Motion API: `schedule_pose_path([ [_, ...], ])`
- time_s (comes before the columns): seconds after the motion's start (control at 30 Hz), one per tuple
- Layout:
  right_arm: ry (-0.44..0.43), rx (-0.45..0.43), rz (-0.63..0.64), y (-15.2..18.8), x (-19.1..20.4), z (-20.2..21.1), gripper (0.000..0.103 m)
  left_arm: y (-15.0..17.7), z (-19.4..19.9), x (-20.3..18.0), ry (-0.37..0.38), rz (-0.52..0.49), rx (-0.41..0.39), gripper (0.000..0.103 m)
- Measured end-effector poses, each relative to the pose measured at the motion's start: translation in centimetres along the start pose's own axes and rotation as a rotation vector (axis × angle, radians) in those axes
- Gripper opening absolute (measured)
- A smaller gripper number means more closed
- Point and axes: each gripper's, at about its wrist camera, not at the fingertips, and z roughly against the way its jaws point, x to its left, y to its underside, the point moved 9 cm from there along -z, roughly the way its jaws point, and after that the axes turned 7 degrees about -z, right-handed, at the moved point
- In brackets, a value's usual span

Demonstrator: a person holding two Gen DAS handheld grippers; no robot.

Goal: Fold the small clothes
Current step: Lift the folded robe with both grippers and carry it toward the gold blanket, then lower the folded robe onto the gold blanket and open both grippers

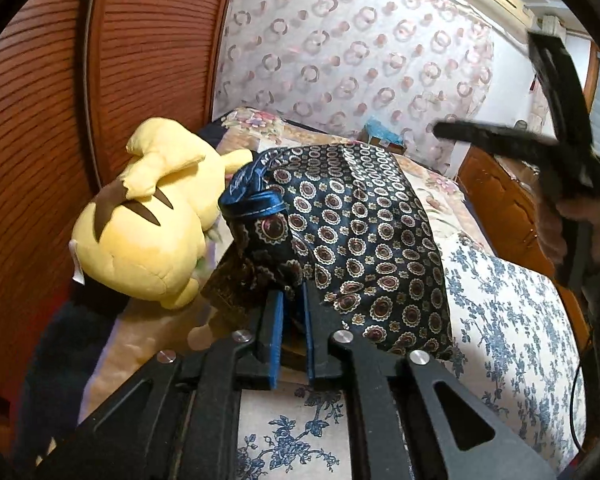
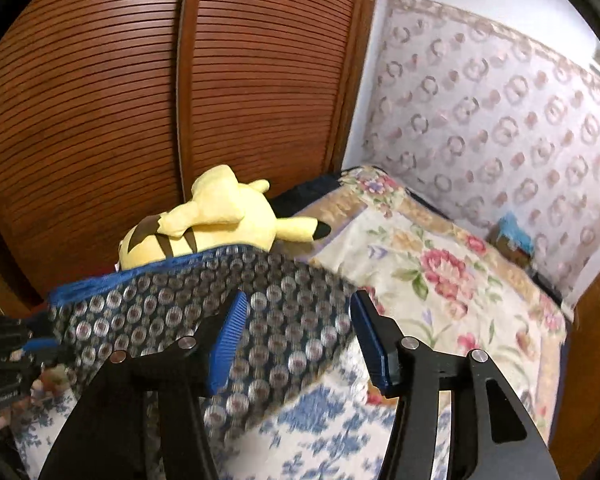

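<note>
Both wrist views near garment (image 1: 356, 216)

Both grippers are matte black frames with triangular cut-outs and round silver screw heads at the pivots. The left gripper (image 1: 294, 304) and right gripper (image 2: 300, 320) carry fingers (image 2: 230, 344) lined with ribbed blue pads. A thin black cable (image 1: 580, 380) trails down beside the right one.

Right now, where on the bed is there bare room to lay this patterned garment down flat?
Free: the flowered bedspread right of the patterned garment, up to the curtain. Also the blue-flowered sheet nearer you. Crowded: the left side, where the yellow plush toy lies against the wardrobe.
</note>
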Motion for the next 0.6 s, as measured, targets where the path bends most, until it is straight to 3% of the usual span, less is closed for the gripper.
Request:
schedule_pose_path([
  [0.07, 0.002, -0.012, -0.026, 0.9, 0.1, 1.1, 0.056, -0.1, 0.5, 0.0, -0.018, -0.013, -0.01, 0.019],
  [0.2, 0.015, -0.023, -0.063, 2.8, 0.2, 3.3, 0.056, -0.5, 2.2, -0.5, -0.037, -0.047, -0.05, 0.02],
  [0.43, 0.047, -0.067, -0.124, 5.8, 0.7, 8.0, 0.056, -1.2, 4.6, -3.2, 0.0, -0.106, -0.108, 0.041],
  [0.5, 0.052, -0.08, -0.134, 6.7, 1.1, 9.5, 0.056, -1.3, 4.9, -4.6, 0.027, -0.133, -0.113, 0.048],
  [0.57, 0.048, -0.094, -0.147, 7.7, 1.5, 10.9, 0.056, -1.4, 5.2, -5.9, 0.047, -0.156, -0.122, 0.067],
  [0.6, 0.051, -0.1, -0.152, 8.1, 1.7, 11.6, 0.056, -1.5, 5.4, -6.5, 0.053, -0.167, -0.129, 0.069],
])
